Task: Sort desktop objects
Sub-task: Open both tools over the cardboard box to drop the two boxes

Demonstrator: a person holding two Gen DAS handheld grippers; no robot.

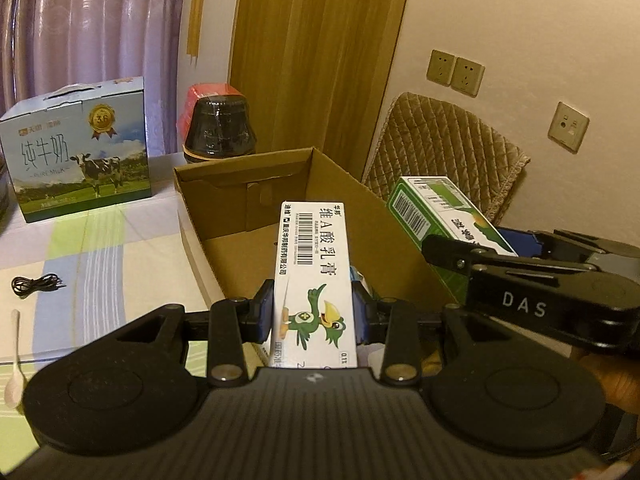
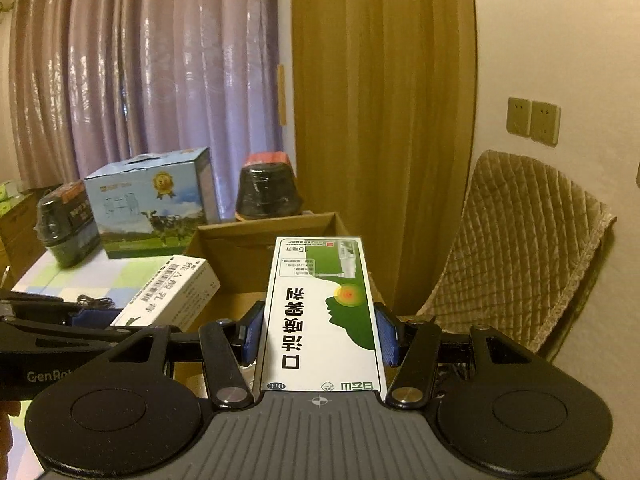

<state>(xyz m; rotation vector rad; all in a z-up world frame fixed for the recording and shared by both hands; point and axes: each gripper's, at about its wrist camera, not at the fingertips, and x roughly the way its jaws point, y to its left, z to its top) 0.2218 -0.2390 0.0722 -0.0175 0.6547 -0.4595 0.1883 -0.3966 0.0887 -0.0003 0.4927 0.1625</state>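
Setting: purple pleated curtains and a wooden panel are standing behind a counter [image 1: 100,240] covered in a checked pastel cloth.

Left wrist view, tongs: the left tongs [image 1: 314,312] are clamping a slim white ointment box [image 1: 314,272] by its long sides, blue pads pressing flat on both faces.
Left wrist view, position: the ointment box is hanging over the open cardboard box [image 1: 240,208], its far end pointing inward.
Left wrist view, neighbour: the right tongs are coming in from the right, carrying a green spray box [image 1: 436,216] above the cardboard rim.
Left wrist view, loose items: a coiled black cable [image 1: 36,283] and a white plastic spoon [image 1: 15,364] are lying on the cloth, well apart from the carton.
Left wrist view, background: a printed milk carton [image 1: 80,152] and a dark wrapped jar [image 1: 219,128] are standing behind.

Right wrist view, tongs: the right tongs [image 2: 320,332] are gripping the spray box [image 2: 322,312] across its width, glossy printed face up.
Right wrist view, position: it is hovering short of the cardboard box [image 2: 240,256]; the ointment box [image 2: 168,292] is sitting just to the left.

Judgement, step: both packets appear to be heading into the carton.
Judgement, technique: lowering each one level and releasing close to the floor, one at a time, would be avoiding a clash of tongs; thin card is crushing easily, so light pressure is advisable.
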